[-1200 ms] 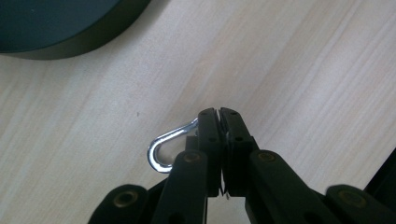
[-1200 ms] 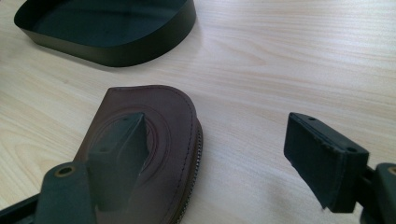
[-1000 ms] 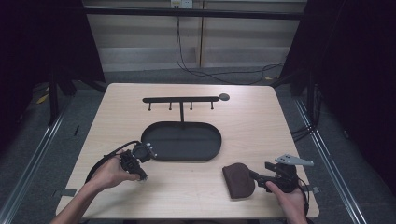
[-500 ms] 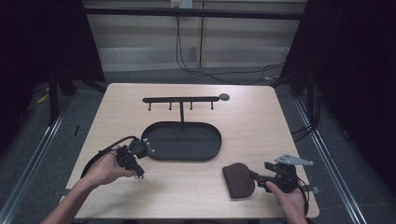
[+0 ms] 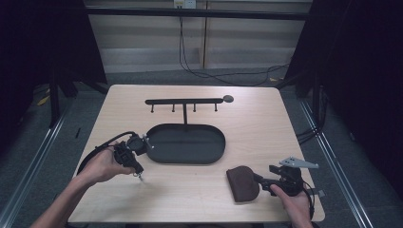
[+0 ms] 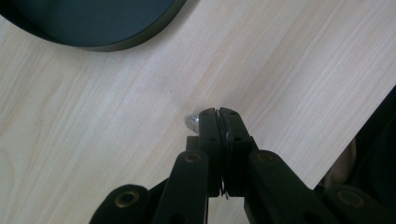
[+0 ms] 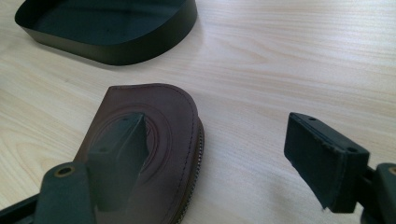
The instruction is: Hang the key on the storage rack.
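Pinching small metal piece, left gripper jaws clenched, just above tabletop. Right gripper jaws released, straddling pouch edge. Pickup done; tray drop left.

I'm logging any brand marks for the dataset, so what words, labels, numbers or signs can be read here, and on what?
None can be read.
Brown leather pouch: a faint pressed round mark, no letters legible.
Black oval tray, black hook rack, wooden table: no print seen.
Left gripper and right gripper: plain black jaws, no lettering.
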